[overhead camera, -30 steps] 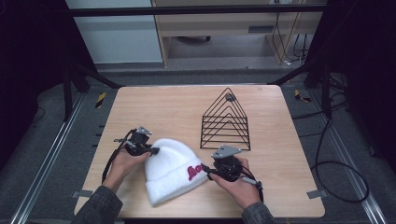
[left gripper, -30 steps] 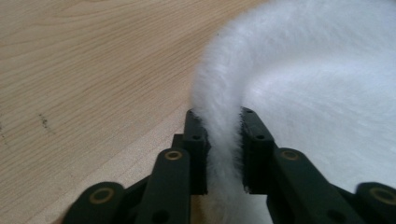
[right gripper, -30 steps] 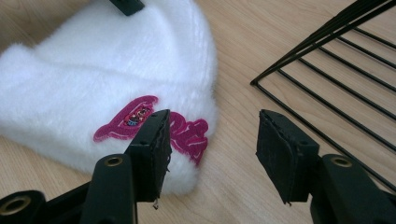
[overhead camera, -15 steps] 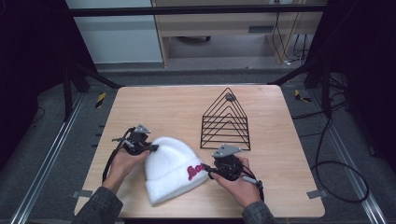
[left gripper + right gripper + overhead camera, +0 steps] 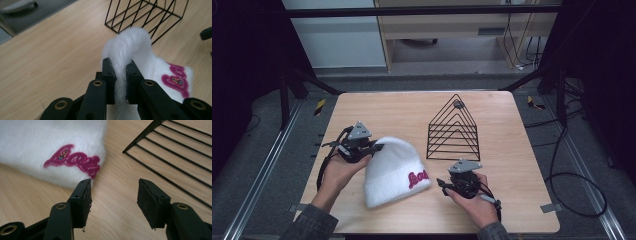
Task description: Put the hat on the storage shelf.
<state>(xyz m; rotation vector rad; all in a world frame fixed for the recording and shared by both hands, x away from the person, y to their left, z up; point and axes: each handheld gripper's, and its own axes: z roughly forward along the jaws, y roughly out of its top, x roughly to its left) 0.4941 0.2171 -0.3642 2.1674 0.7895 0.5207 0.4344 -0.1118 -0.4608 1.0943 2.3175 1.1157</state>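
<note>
No legible text on white hat (image 5: 394,170)

The counter (image 5: 402,107) is evenly lit from above, while the surroundings are left dark. Only soft, faint shadows are cast. No glare is seen. The high view is rendered slightly soft and grainy (the two gripper views are sharper), with near jaws blurred.

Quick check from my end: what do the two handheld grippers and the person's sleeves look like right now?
Both are black two-jaw units. The left gripper and the right gripper each carry a grey three-cornered plate on top and trail a black cable. Close up, the jaw arms show brass-coloured rivets and flat black pads, slightly frayed at the edges. The person's sleeves are dark grey.
</note>
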